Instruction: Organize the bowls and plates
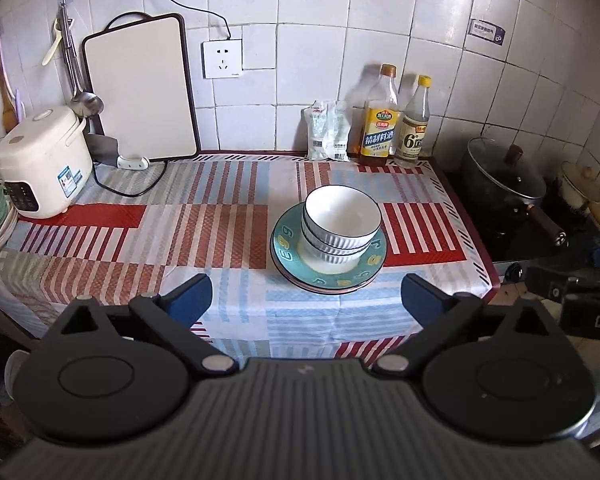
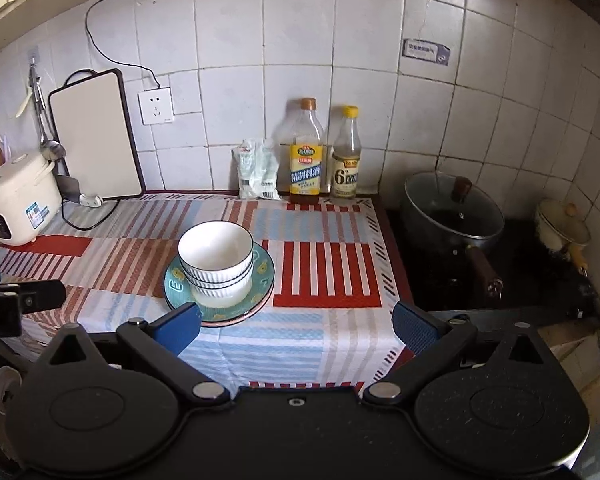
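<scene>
Left wrist view gives us the counter, spread with a striped cloth (image 1: 228, 208), as the biggest thing here. On it near the right end sit the plates (image 1: 286, 256), teal-rimmed and stacked, and nested on them we see white ribbed bowls (image 1: 342, 220), rims up. At the far left stands a rice cooker (image 1: 44, 160), with a cutting board (image 1: 140, 88) leaning on the tiled wall behind it. To the right of the cloth we find a lidded pot (image 1: 504, 184) on the dark stove. Against the wall stand two bottles (image 1: 380, 116) and, just beside them, small pouches (image 1: 328, 130).

Our left gripper (image 1: 306, 300) hangs near the plates with its jaws wide apart and nothing between them. In the right wrist view our right gripper (image 2: 298, 326) also stands spread with nothing gripped, its left finger (image 2: 178, 330) overlapping the plate edge in the picture; whether it touches we cannot tell.
</scene>
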Demonstrator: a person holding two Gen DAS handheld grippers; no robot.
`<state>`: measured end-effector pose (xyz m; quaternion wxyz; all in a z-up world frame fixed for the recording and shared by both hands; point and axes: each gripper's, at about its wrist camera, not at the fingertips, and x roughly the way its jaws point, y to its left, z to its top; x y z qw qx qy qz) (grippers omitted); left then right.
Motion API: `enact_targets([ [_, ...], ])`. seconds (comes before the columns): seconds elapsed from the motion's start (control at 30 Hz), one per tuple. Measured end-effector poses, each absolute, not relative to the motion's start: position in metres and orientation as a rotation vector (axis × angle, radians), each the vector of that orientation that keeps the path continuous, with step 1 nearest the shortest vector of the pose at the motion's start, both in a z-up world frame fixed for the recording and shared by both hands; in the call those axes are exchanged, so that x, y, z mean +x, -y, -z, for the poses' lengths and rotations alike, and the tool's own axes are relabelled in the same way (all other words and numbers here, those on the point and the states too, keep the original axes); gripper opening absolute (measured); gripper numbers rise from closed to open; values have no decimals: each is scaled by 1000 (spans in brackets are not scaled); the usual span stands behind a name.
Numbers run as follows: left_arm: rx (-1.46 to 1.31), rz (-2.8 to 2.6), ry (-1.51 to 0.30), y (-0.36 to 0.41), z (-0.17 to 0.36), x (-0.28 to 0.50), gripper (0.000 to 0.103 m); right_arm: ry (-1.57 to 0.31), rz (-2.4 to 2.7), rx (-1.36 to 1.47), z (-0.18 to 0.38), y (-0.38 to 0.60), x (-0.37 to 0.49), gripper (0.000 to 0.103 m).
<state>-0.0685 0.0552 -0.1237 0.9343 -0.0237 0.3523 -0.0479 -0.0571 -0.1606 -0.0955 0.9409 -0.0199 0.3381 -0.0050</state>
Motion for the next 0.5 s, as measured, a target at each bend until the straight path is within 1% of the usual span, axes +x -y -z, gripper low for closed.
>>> enact_targets([
  [0.33,4,92,-730,-51,126,-68,102,-696,23,-41,97,160,-61,103],
  [0.5,-12,102,-711,-51,123,-71,102,-688,30,-51,95,159,-63,103],
])
